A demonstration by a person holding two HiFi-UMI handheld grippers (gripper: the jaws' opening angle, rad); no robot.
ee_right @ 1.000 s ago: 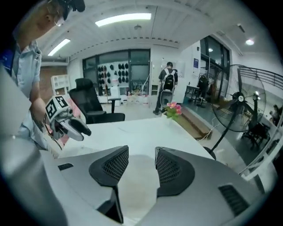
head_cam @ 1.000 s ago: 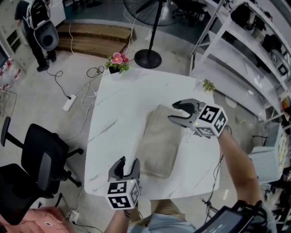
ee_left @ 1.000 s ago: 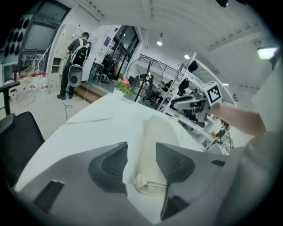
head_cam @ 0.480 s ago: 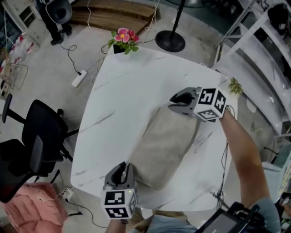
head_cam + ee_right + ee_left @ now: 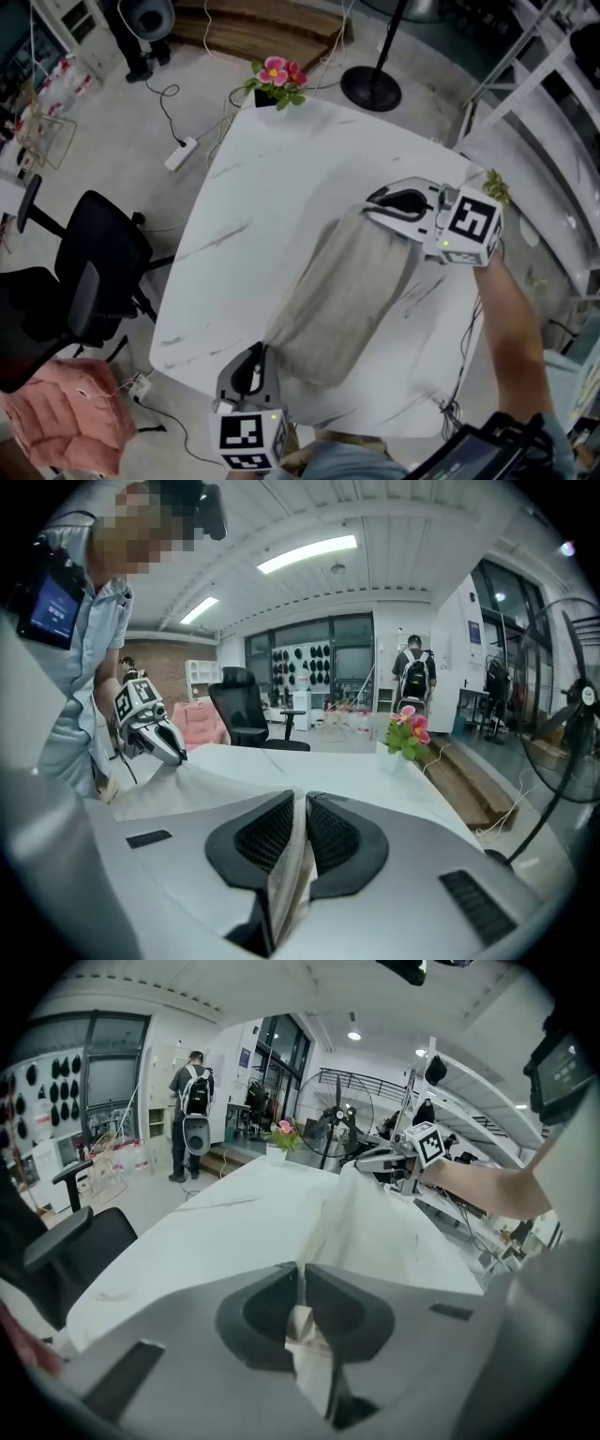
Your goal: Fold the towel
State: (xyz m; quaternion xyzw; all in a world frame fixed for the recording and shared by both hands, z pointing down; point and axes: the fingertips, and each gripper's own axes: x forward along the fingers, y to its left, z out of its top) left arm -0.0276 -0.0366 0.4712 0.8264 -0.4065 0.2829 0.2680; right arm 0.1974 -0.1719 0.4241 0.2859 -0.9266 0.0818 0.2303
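Note:
A beige towel (image 5: 342,291) lies lengthwise on the white marble table (image 5: 253,197). My left gripper (image 5: 260,349) is at the towel's near left corner. Its jaws have just been closing and now pinch the towel's edge (image 5: 300,1297). My right gripper (image 5: 371,208) is at the far corner; its jaws have also just been closing and clamp a fold of the cloth (image 5: 292,855). The towel (image 5: 375,1232) runs from my left jaws away to the right gripper (image 5: 377,1160). In the right gripper view, the towel (image 5: 202,780) stretches toward the left gripper (image 5: 150,735).
A pot of pink flowers (image 5: 277,80) stands on the table's far corner, a small green plant (image 5: 494,185) at the right edge. Around the table are a black office chair (image 5: 84,281), a pink seat (image 5: 56,431), a fan base (image 5: 370,89), floor cables and shelving.
Both grippers went from open to shut on the towel. The left one came in to the near corner, the right one dropped onto the far corner. The towel's ends now lift slightly.

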